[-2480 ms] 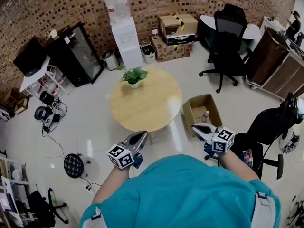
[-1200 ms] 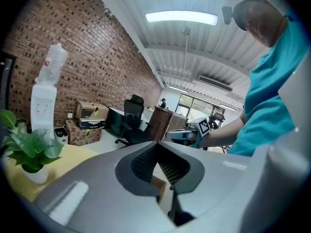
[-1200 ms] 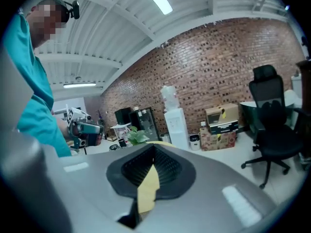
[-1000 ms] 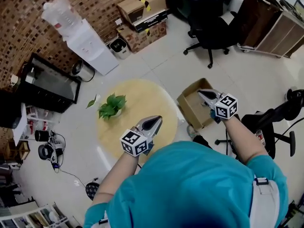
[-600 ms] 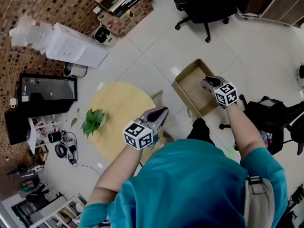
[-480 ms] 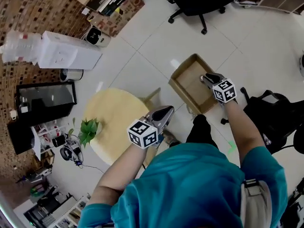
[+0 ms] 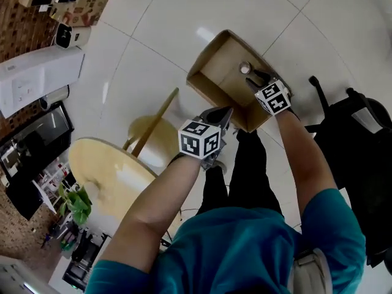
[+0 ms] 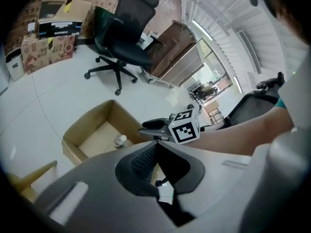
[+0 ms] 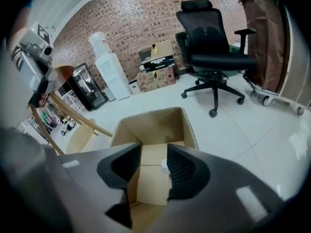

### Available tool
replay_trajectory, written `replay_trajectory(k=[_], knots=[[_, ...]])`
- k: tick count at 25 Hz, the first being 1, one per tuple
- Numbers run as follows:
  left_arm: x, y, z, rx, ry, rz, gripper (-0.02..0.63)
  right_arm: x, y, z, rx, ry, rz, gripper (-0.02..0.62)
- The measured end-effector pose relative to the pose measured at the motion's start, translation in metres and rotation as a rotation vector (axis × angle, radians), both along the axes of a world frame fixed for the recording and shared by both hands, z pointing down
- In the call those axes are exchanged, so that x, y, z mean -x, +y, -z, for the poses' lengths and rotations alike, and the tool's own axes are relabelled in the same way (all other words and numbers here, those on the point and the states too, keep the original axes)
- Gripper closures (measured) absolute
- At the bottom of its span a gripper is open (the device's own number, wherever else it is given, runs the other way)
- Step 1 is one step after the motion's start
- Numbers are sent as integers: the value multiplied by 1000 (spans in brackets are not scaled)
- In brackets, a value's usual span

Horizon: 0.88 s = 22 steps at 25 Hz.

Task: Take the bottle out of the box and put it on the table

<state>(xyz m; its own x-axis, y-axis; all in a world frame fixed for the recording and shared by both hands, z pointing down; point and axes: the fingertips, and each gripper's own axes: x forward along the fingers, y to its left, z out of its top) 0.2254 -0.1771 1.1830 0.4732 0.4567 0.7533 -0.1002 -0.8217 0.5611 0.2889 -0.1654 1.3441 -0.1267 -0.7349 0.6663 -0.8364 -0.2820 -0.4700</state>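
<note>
Barely started: the bottle [image 7: 244, 68] sits in the cardboard box [image 7: 208, 81], the right gripper [image 7: 253, 77] jaws have just been opening beside it with nothing between them, the left gripper [image 7: 223, 114] jaws are closed, and the tabletop [image 7: 104, 176] trip is still ahead.

In the right gripper view only a white sliver of the bottle [image 9: 164, 166] shows. The rest is behind the 3 o'clock pad [image 9: 182, 171] of the right gripper [image 9: 154, 152], whose jaws have just been opening; whether the bottle stands between them cannot be told. In the head view, at 8 o'clock, the person's left arm [image 7: 153, 207] hides part of the table [image 7: 101, 170].
</note>
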Motion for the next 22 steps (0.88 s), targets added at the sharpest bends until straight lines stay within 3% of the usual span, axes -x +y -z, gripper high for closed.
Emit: replay_trajectory(k=[4,8,13,17,22], knots=[[26,-19,-106,10,-137,72,606,24,-12,-76,65,63,85,420],[38,-32,-173,10,-229,104,606,44,-21,-125,127,148,214,419],[46,-36,-228,25,-278,105,606,64,-25,-173,172,237,324,417],[65,-38,-253,34,-313,95,606,87,-31,-193,183,273,360,417],[69,-42,-268,30,-332,88,605,84,-36,-207,207,304,382,414]])
